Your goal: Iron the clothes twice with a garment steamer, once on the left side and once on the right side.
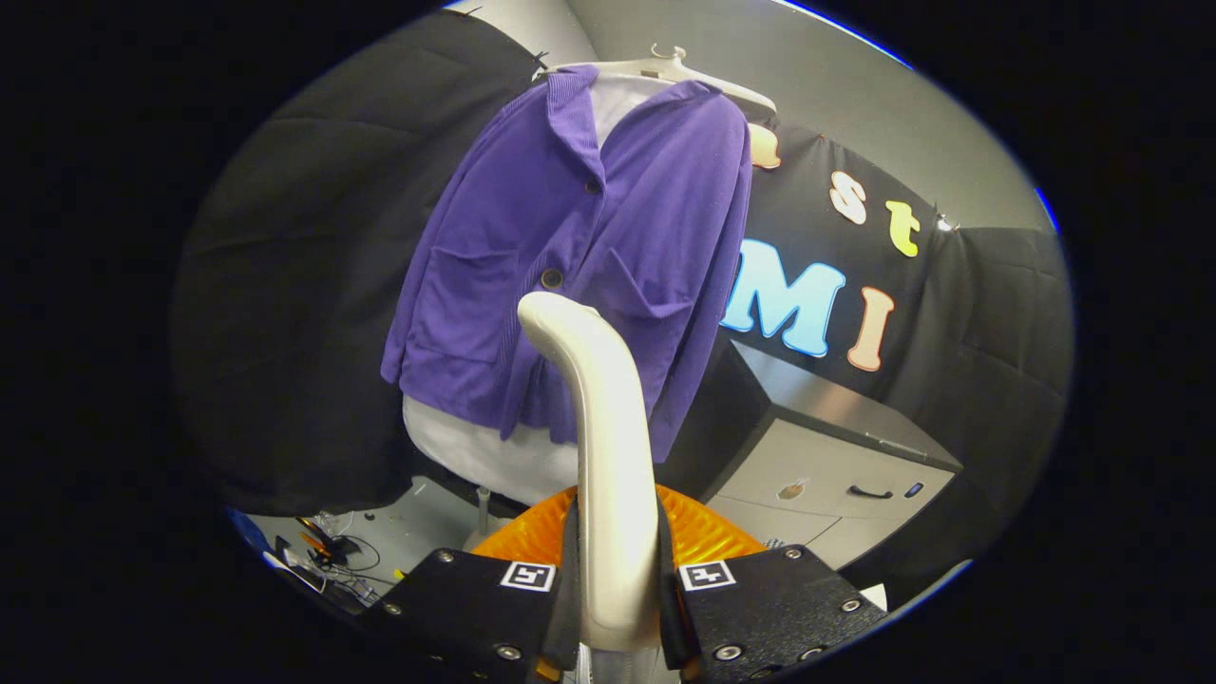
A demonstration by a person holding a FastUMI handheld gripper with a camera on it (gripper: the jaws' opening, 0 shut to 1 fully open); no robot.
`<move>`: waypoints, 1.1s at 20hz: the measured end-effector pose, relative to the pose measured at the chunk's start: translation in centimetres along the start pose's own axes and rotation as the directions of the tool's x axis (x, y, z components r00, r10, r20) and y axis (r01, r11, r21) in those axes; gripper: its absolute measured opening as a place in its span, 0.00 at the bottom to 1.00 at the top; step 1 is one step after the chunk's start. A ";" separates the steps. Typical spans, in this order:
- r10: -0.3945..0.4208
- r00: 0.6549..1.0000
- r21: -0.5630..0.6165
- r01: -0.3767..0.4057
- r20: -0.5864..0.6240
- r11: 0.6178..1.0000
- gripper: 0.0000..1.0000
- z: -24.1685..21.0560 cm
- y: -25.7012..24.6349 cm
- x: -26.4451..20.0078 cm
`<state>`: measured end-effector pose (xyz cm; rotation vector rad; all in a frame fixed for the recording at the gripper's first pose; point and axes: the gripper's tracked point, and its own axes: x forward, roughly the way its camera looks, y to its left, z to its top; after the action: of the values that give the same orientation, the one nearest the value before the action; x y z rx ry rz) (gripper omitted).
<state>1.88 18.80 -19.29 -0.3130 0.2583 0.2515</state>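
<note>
A purple button-up jacket hangs over a white garment on a pale hanger, beyond my fingers. My gripper is shut on the cream handle of the garment steamer, which rises between the fingers and curves up toward the jacket. Its rounded top sits in front of the jacket's lower middle, near a dark button; I cannot tell whether it touches the cloth. An orange ribbed part of the steamer shows just behind the fingers.
A grey cabinet with a drawer handle stands to the right of the jacket. Cables and small items lie on the floor at the lower left. Black cloth walls close in behind and to the left.
</note>
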 end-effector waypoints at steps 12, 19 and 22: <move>-0.033 0.946 0.023 0.027 0.323 0.999 0.33 21.9 1.2 1.1; -0.058 0.922 -0.001 0.063 0.383 0.998 0.33 29.0 2.8 3.9; -0.065 0.915 -0.022 0.080 0.398 0.997 0.33 30.5 3.6 4.8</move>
<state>11.76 33.25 6.45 -0.3009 -0.1611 0.2412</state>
